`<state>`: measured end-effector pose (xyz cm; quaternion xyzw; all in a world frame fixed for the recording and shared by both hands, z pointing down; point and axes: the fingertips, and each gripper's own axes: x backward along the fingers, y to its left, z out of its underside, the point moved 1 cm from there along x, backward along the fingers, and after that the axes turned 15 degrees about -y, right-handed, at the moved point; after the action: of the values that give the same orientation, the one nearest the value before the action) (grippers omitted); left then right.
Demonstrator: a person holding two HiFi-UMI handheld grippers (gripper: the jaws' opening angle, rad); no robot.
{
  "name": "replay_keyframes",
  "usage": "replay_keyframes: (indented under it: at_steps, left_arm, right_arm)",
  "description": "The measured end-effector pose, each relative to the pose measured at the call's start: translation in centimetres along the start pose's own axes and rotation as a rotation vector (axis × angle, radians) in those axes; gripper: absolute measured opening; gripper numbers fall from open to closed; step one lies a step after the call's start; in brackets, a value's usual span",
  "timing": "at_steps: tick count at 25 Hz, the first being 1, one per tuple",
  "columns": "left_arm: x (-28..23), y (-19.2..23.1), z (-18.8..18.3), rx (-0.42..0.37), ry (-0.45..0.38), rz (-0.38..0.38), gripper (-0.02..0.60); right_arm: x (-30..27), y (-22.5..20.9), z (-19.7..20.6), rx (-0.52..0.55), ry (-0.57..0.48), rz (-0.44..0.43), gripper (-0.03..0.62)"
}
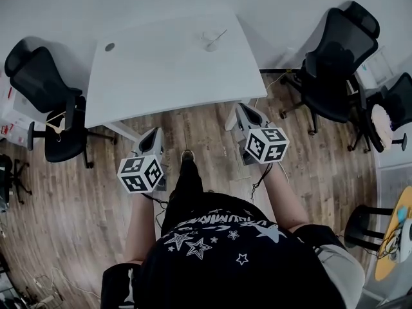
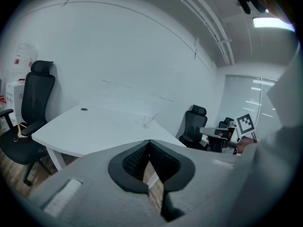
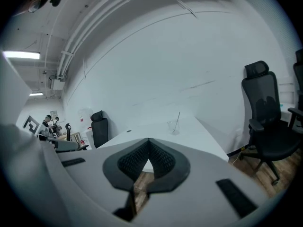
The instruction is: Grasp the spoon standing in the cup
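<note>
A clear cup stands near the far edge of the white table, and a thin spoon leans out of it to the right. The same cup shows small in the left gripper view, and the cup with the spoon shows in the right gripper view. My left gripper and right gripper hang over the wooden floor short of the table's near edge, far from the cup. Both are shut, tips touching, with nothing between them.
Black office chairs stand at the left and right of the table, another at the far right. A round grommet sits in the table's far left. The person's legs and shoe are between the grippers.
</note>
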<state>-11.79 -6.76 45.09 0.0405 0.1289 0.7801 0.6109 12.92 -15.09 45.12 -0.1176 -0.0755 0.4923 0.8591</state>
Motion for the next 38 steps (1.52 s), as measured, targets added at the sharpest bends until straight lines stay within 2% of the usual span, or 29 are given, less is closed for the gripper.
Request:
replay_keyframes:
  at_steps: [7, 18, 29, 38]
  left_arm:
    - [-4.0, 2.6, -0.1, 0.016, 0.018, 0.017, 0.008]
    - [-13.3, 7.5, -2.0, 0.023, 0.032, 0.056, 0.008]
    - [-23.2, 10.4, -4.2, 0.026, 0.071, 0.156, 0.008]
    - [-28.4, 12.8, -5.1, 0.021, 0.094, 0.212, 0.008]
  right_arm:
    - [-4.3, -1.1, 0.1, 0.007, 0.007, 0.028, 0.009]
    - [-13.3, -5.0, -0.4, -0.011, -0.004, 0.113, 0.009]
    - [-20.6, -8.7, -1.5, -0.043, -0.011, 0.231, 0.009]
    - [-25.1, -10.9, -1.2, -0.059, -0.008, 0.31, 0.009]
